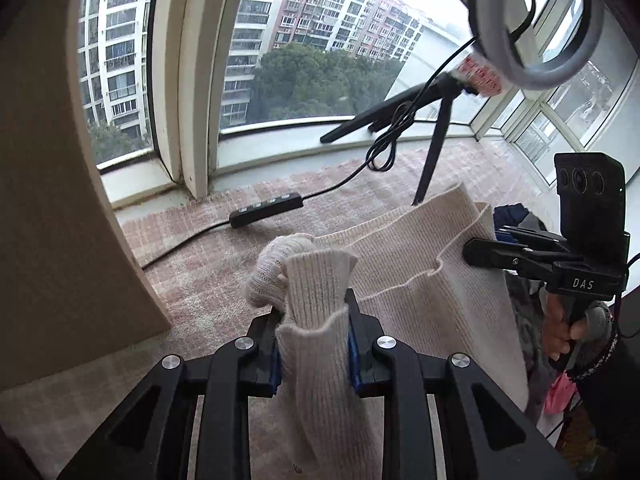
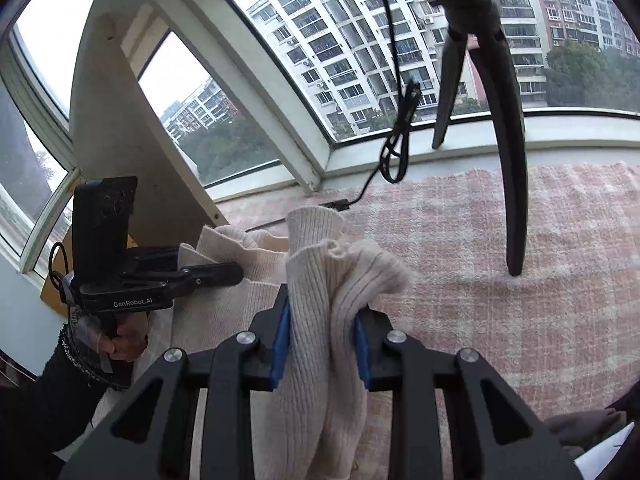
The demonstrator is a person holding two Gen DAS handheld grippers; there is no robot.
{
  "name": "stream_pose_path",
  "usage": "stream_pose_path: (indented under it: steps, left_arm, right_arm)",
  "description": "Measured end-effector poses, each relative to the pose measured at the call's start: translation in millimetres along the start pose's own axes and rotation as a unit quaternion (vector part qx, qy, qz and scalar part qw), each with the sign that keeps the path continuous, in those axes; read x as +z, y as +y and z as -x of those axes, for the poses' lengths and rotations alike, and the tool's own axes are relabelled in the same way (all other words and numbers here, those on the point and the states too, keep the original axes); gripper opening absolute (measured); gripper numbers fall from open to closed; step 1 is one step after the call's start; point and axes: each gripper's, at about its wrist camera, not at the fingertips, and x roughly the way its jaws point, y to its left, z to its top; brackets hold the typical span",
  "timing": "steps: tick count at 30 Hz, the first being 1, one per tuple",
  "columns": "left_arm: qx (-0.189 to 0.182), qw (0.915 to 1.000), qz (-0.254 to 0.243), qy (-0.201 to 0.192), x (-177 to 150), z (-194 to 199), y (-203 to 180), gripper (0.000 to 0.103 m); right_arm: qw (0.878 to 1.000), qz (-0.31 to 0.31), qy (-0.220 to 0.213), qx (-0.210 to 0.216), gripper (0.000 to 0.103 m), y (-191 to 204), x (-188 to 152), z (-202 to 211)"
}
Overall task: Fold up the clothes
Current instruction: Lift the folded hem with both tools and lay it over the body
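Closest in, the left gripper [image 1: 316,344] has its blue-padded fingers [image 1: 354,354] clamped on a bunched fold of the cream knit sweater [image 1: 416,264], ribbing squeezed tight between them. The right gripper [image 2: 322,346] does the same, its fingers [image 2: 281,340] pinching another gathered corner of that sweater [image 2: 320,280]. The garment hangs stretched between the two grips, lifted off the surface, its ribbed hem standing up in the middle. In each view the opposite gripper shows side-on, a hand [image 1: 560,330] wrapped round its handle.

Beneath lies a pink-and-white checked blanket [image 2: 520,280] covering the whole surface. On it rests a black inline controller [image 1: 266,210] with its cable [image 1: 384,148] looping upward. A tripod leg [image 2: 508,152] plants on the blanket; above it sits a ring light [image 1: 536,32]. A beige board [image 1: 52,180] leans at the left.

Beyond, a curved bay window [image 1: 192,92] with a white sill wraps the room. Outside stand apartment blocks [image 2: 340,48] and trees [image 1: 316,80] under grey sky.
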Motion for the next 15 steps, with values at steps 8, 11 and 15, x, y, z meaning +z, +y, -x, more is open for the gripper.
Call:
stream_pose_path:
  steps: [8,11,15]
  left_arm:
    - [0.025,0.9876,-0.102,-0.116,-27.7,163.1,-70.2,0.023]
    - [0.03,0.9885,-0.129,-0.073,-88.2,168.2,-89.8,0.036]
    - [0.008,0.991,-0.085,0.104,-215.7,153.2,-91.5,0.038]
  right_arm:
    - [0.987,0.126,-0.1,-0.009,0.026,104.4,-5.5,127.4]
    - [0.984,0.147,-0.096,-0.04,0.028,123.4,-49.4,150.3]
    - [0.996,0.068,0.023,-0.051,0.041,103.7,-156.9,149.3]
